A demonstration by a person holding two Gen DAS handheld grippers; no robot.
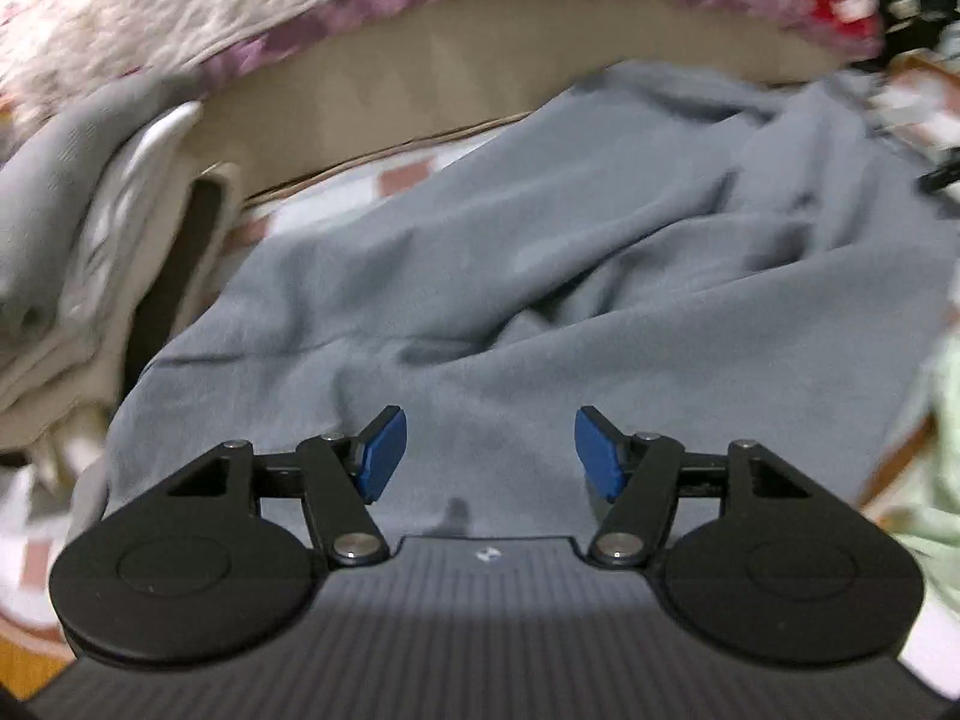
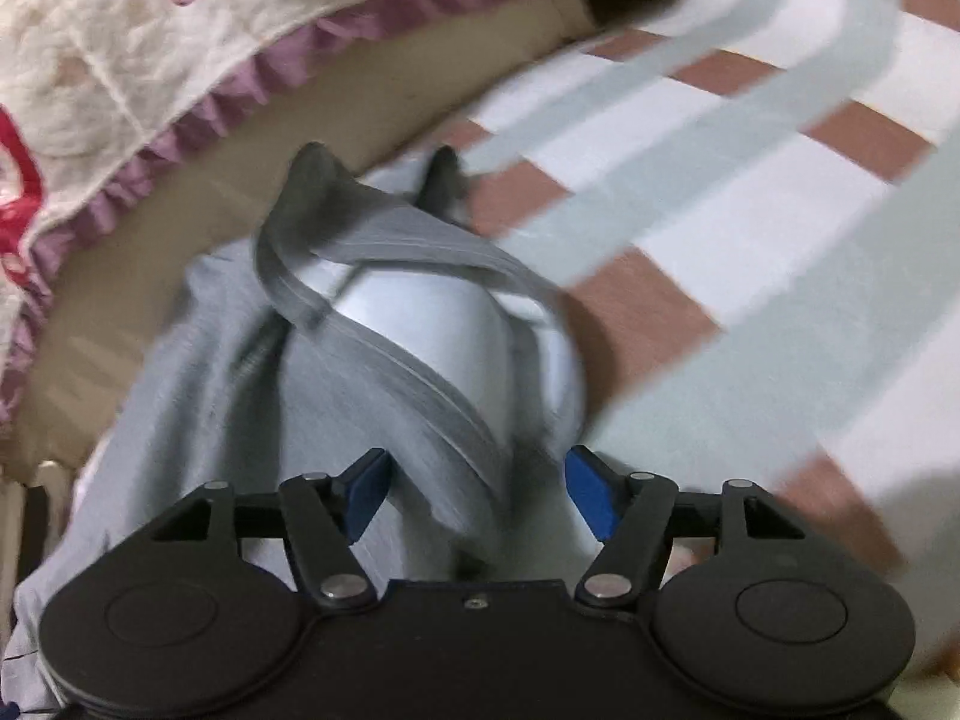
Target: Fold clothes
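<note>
Tongs parted above rumpled grey-blue garment.

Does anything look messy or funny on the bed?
Yes. The blue-grey garment lies crumpled in big wrinkles, not flat. The light grey garment is bunched up too, with its ribbed edge twisted across its pale inside. Both claws, left and right, are open and hold nothing.

Garment: plain blue-grey. Bed sheet: white, pale green and brown checks. Quilt: cream, red motifs, purple frill. Claw pads: blue.
</note>
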